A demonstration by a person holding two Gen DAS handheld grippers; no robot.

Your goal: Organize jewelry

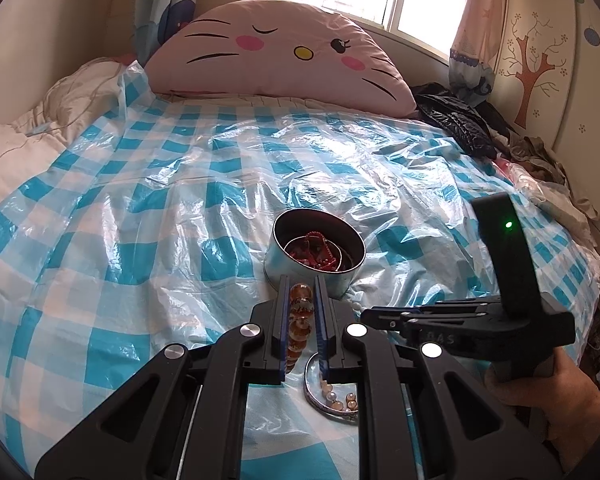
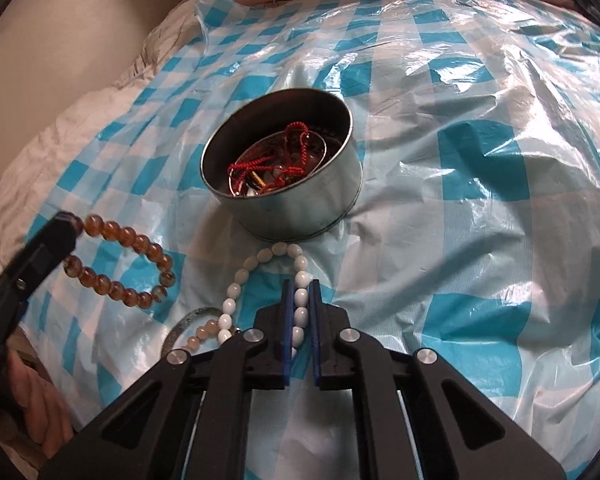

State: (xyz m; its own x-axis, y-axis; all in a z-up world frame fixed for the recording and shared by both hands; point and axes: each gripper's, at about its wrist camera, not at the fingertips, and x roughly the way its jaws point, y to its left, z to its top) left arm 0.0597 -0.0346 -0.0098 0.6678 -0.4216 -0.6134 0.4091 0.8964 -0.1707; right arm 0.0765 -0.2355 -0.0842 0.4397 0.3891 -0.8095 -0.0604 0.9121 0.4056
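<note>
My left gripper (image 1: pixel 303 282) has its fingers clamped on the amber bead bracelet (image 1: pixel 300 320), the strand pinched between the blue pads; from my right wrist camera that same bracelet (image 2: pixel 120 264) hangs as a loop from the left gripper's tip (image 2: pixel 66 224) just over the bed. My right gripper (image 2: pixel 301 288) has its fingers closed on the white bead bracelet (image 2: pixel 300 300), one side of the loop caught between the pads while the far end of the loop lies against the foot of the round metal tin (image 2: pixel 280 168). The tin stands upright on the blue-and-white checked plastic sheet (image 2: pixel 480 240) that covers the bed, just ahead of both grippers, and it holds a tangle of red cord jewelry (image 2: pixel 276 160) along with thin metal rings. Near my right fingers, to their left, a silver bangle (image 1: pixel 320 398) lies flat on the sheet with a strand of small pale pink beads (image 1: pixel 338 396) across it. A pink cat-face pillow (image 1: pixel 280 52) leans at the head of the bed under the window.
</note>
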